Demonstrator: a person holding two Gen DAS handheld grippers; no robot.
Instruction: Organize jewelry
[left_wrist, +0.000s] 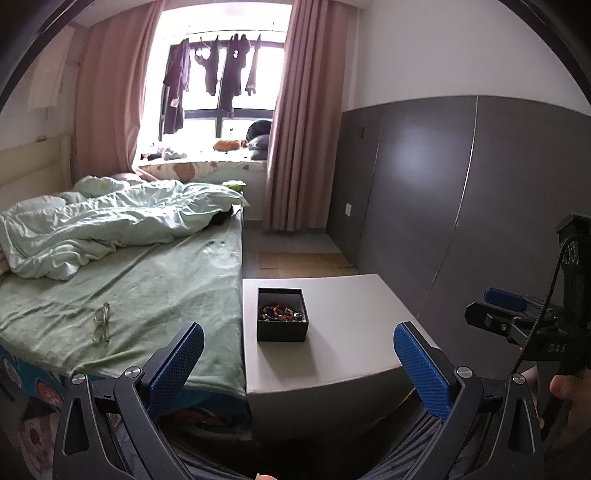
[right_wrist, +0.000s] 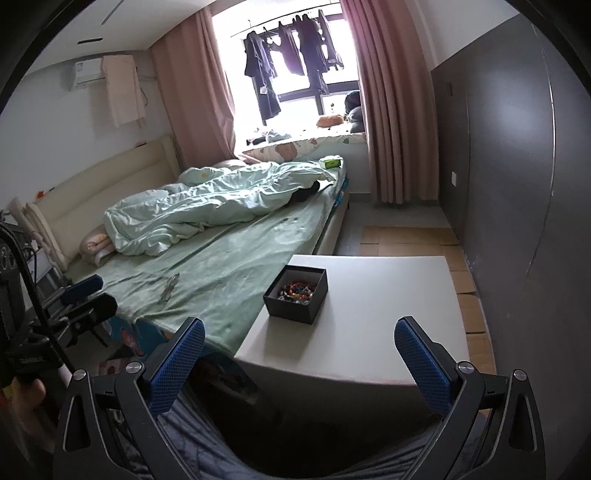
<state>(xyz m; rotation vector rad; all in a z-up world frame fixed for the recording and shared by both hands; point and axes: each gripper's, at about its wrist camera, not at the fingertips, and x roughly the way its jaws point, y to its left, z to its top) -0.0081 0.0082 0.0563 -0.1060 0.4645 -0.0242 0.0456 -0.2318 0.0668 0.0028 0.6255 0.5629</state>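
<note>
A small black open box (left_wrist: 282, 327) sits on the white table (left_wrist: 351, 332) beside the bed. Colourful beaded jewelry (left_wrist: 281, 313) lies in a heap inside it. The box (right_wrist: 295, 302) and the beads (right_wrist: 296, 290) also show in the right wrist view, on the table (right_wrist: 388, 314). My left gripper (left_wrist: 299, 360) is open and empty, held back from the table's near edge, in front of the box. My right gripper (right_wrist: 300, 360) is open and empty, also short of the table's near edge. It shows from the side in the left wrist view (left_wrist: 495, 308), to the right of the table.
A bed with a green sheet (left_wrist: 147, 288) lies left of the table, with a rumpled quilt (left_wrist: 110, 221) and a pair of glasses (left_wrist: 102, 323) on it. A dark grey wall panel (left_wrist: 461, 203) stands to the right. Cardboard (right_wrist: 461, 266) covers the floor beyond the table.
</note>
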